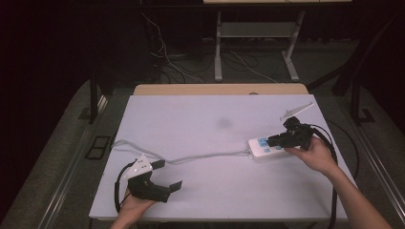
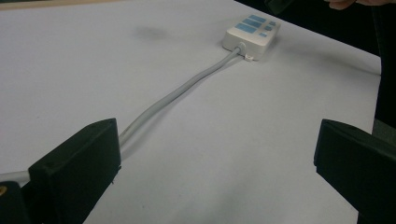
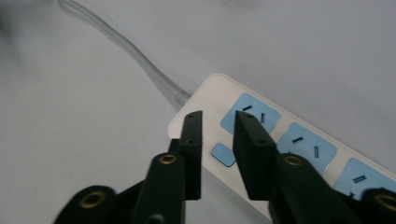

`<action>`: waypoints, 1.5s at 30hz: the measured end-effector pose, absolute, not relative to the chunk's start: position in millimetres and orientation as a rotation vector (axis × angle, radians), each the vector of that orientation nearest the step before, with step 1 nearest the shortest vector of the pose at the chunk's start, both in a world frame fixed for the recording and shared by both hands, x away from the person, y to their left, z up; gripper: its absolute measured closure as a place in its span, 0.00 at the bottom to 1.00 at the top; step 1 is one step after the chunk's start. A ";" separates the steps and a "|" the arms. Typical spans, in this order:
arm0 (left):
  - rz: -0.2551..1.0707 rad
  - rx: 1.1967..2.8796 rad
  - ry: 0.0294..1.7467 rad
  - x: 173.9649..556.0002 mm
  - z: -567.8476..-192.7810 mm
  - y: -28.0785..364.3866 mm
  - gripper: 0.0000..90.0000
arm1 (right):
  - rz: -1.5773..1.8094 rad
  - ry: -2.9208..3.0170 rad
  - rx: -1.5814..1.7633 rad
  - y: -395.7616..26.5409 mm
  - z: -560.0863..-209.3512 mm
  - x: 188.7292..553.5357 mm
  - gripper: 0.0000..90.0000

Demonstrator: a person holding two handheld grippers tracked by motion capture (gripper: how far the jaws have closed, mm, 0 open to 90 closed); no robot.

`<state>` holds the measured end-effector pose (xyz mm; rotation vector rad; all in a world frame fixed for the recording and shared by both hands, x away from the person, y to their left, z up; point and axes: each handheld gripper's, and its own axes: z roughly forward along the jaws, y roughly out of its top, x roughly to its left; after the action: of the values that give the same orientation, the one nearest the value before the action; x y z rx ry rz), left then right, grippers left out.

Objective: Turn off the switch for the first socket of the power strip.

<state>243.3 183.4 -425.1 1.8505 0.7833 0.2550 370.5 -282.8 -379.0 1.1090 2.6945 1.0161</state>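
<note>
The power strip (image 1: pixel 264 147) is a white plastic bar with rounded corners and smooth blue socket pads on top. It lies flat on the right side of the table (image 1: pixel 210 124), which has a plain, matte white top with a wooden edge at the far side. A round grey cord (image 1: pixel 200 156) runs from the strip's end across the table to your left, bending softly near the left edge.

Your right gripper (image 3: pixel 218 140) sits low over the cord end of the strip. Its flat black jaws have only a thin gap between them, and they hold nothing. Their tips are over the small blue switch (image 3: pixel 223 154) and the first socket.

Your left gripper (image 2: pixel 215 158) rests near the front left of the table, well apart from the strip. Its blocky black jaws are spread wide and hold nothing. The cord passes just beside its left jaw.

A faint dark smudge (image 1: pixel 223 123) marks the middle of the table. Behind the table, loose wires (image 1: pixel 165 55) lie on the dark floor by some metal legs (image 1: pixel 218 45).
</note>
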 end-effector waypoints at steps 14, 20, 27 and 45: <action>0.267 1.847 0.783 242.5 -424.4 184.2 0.00 | 0.971 2.722 1.119 -278.9 -390.9 378.1 1.00; 0.275 1.841 0.782 242.7 -424.1 185.0 0.00 | 0.952 2.733 1.127 -278.2 -398.3 380.3 1.00; 0.278 1.841 0.785 242.4 -424.2 185.2 0.00 | 0.946 2.749 1.144 -279.2 -408.3 379.7 1.00; 0.276 1.845 0.779 241.6 -424.3 184.3 0.00 | 1.041 2.728 1.213 -284.9 -415.4 378.8 1.00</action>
<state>241.6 184.3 -424.3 1.8447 0.7790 0.2756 378.8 -284.9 -415.4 1.2131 2.7284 1.0408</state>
